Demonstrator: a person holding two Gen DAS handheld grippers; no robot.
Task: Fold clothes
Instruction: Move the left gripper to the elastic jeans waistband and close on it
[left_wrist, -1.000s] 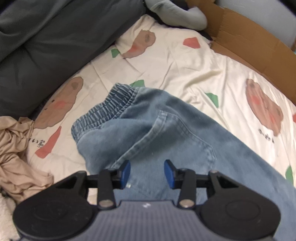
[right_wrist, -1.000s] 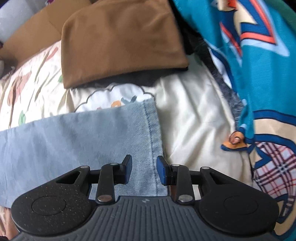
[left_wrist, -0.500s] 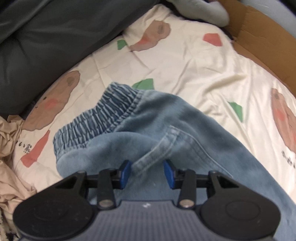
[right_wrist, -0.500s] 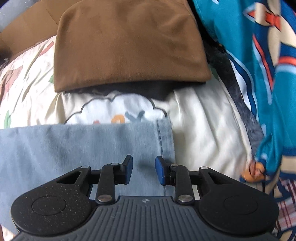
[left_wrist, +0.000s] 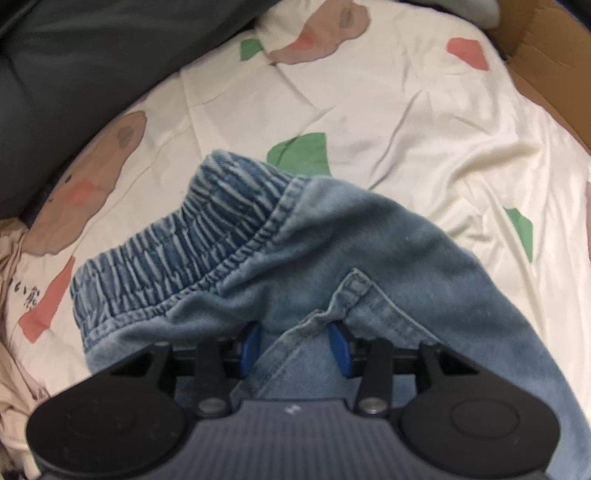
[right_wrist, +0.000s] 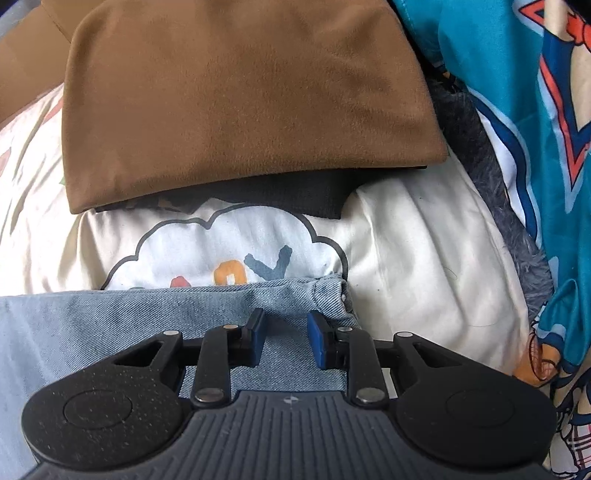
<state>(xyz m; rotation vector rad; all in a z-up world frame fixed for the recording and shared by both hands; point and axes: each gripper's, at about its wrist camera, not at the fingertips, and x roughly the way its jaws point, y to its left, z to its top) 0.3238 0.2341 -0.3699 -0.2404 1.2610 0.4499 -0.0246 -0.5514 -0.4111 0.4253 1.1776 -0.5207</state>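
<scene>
Jeans (left_wrist: 369, 236): one pair, two claws (left_wrist: 293, 345) (right_wrist: 284, 338) spread over it.

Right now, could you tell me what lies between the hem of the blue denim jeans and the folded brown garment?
In the right wrist view, cream printed bedding with a cloud design, then a dark garment's edge under the folded brown garment, beyond the blue denim jeans.

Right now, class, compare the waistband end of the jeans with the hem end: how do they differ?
The waistband end is gathered, ribbed elastic in darker blue; the hem end is flat, paler denim, bunched at its corner. The waistband end lies on sheet printed with bears; the hem end lies beside a cloud print. Both sit between open jaws: left gripper, right gripper.
</scene>
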